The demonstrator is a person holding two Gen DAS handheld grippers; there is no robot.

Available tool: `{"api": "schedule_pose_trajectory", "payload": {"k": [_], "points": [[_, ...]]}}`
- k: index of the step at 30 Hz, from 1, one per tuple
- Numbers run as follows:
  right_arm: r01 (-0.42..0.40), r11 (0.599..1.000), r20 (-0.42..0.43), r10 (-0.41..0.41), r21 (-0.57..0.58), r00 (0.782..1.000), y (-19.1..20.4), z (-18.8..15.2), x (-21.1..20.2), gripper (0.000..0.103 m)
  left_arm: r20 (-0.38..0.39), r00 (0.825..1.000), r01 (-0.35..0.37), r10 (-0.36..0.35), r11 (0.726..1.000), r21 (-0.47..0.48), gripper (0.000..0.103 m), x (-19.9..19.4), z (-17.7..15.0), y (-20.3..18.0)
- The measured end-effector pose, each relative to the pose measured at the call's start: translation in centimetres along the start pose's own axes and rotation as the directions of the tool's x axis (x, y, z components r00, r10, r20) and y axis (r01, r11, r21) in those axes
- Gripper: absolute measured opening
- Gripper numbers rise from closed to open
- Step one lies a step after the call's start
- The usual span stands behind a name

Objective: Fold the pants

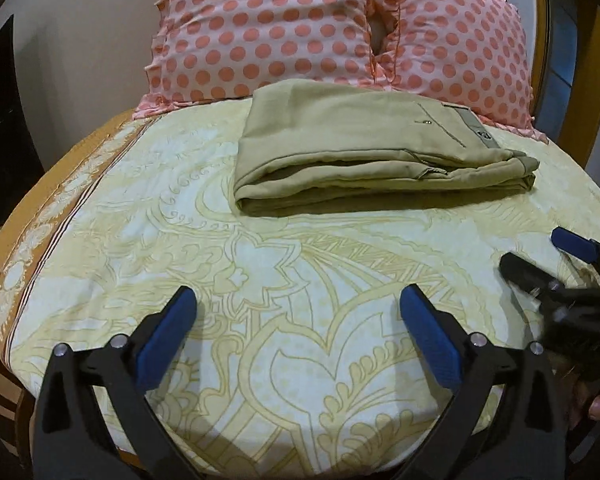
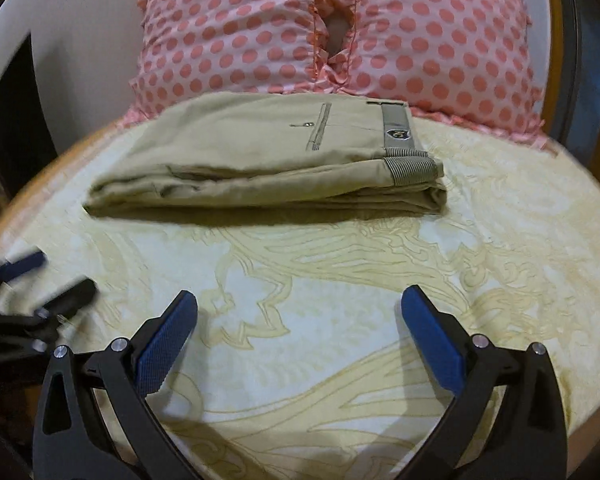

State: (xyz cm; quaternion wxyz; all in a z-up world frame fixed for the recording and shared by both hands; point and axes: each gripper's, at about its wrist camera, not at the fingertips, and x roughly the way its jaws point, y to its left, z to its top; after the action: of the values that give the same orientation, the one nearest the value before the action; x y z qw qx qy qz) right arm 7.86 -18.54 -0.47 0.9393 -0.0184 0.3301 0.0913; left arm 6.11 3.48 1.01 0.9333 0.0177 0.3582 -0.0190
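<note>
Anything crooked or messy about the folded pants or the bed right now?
Nothing stands out. The pants lie folded in a flat stack on the bedsheet before the pillows; both grippers are open and empty.

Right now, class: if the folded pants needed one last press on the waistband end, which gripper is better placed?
Probably the right gripper: the pants show their waistband toward its side, and it's open.

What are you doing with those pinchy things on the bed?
A person holds a tool in each hand to fold pants. The tan pants already lie folded in a neat stack on the bedsheet, just in front of the spotted pillows. The left tool and the right tool are both open, hold nothing, and sit short of the pants without touching them.
</note>
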Motion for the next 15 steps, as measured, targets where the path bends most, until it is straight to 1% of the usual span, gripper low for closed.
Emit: {"api": "schedule_pose_trajectory", "payload": {"k": [2,5,9,15], "points": [[0.017,0.999,0.033,-0.018,0.035,0.999,-0.03,-0.59,-0.35,0.102,0.011,1.000,-0.001,0.001,1.000,-0.001,0.101,-0.11,-0.14,0.05],[0.031,0.999,0.053,-0.033,0.040,0.998,0.12,-0.99,-0.56,0.102,0.040,0.999,-0.004,0.004,1.000,-0.005,0.101,-0.33,-0.48,0.04],[0.031,0.999,0.057,-0.033,0.039,0.998,0.00,-1.03,-0.55,0.102,0.055,0.998,-0.008,0.008,1.000,-0.008,0.101,-0.26,-0.58,-0.10],[0.031,0.999,0.059,-0.033,0.038,0.998,-0.12,-1.09,-0.59,0.102,0.057,0.998,-0.011,0.012,1.000,-0.009,0.101,-0.19,-0.57,-0.18]]}}
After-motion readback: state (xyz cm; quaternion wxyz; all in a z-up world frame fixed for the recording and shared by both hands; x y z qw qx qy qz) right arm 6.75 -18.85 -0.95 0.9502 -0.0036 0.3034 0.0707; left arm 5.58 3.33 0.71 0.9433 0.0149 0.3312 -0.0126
